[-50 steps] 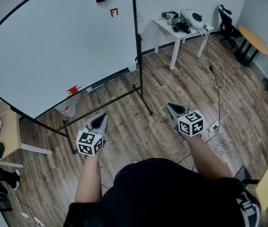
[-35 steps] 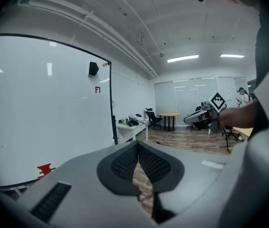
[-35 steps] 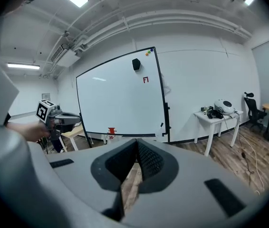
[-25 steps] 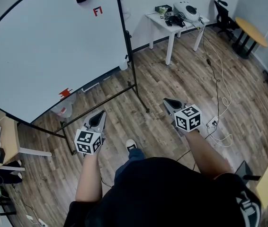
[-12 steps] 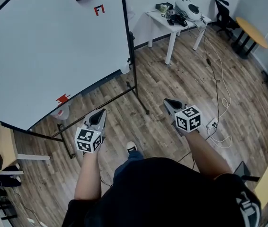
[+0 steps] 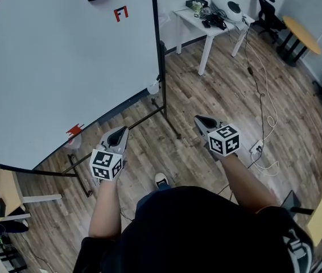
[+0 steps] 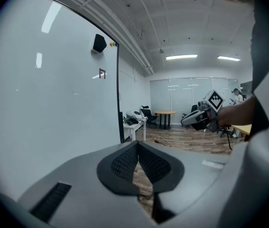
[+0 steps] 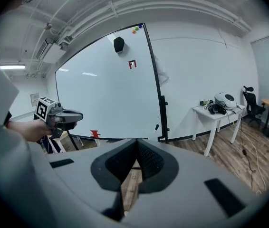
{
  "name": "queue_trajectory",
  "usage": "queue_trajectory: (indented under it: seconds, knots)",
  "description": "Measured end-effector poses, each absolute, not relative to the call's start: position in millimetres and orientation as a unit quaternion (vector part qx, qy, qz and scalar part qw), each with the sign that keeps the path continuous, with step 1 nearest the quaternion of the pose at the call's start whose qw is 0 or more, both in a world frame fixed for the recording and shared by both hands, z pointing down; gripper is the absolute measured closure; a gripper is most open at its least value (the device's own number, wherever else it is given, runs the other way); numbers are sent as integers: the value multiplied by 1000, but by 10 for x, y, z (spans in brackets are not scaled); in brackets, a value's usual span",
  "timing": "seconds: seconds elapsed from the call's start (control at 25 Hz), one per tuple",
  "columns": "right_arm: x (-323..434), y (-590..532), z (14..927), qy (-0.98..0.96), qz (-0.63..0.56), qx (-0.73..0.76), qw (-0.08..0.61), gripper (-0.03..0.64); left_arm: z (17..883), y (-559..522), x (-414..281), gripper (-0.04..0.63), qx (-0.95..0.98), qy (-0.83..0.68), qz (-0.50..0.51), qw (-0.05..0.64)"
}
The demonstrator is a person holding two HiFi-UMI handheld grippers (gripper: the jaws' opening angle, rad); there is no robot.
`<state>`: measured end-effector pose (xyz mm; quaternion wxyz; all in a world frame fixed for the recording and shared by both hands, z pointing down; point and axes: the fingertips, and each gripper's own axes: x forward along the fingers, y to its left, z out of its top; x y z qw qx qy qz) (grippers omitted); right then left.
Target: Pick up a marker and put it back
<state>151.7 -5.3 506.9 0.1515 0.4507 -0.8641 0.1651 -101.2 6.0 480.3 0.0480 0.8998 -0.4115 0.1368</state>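
**Right tool closed and empty, facing the whiteboard**

Your right tool (image 8: 135, 142) has its jaws pressed together with nothing between them. Ahead stands the whiteboard (image 8: 110, 99), with a black block (image 8: 119, 44) near its top and a small red item (image 8: 94, 134) at its lower edge. Your left tool (image 8: 79, 115) shows at the left, and a white desk (image 8: 217, 113) at the right.

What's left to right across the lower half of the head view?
side table → left tongs → shoe → right tongs → power strip
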Motion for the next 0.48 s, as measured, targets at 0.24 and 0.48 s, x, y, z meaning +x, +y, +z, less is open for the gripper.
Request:
queue_trajectory:
  seconds: [0.24, 0.48]
  knots:
    - [1388, -333, 4982, -858, 159, 461, 159, 620, 4736, -298, -1228, 583, 903, -408, 126, 46]
    - [1237, -665, 4923, -854, 155, 470, 162, 620, 4714, -597, -1406, 583, 906, -404, 119, 44]
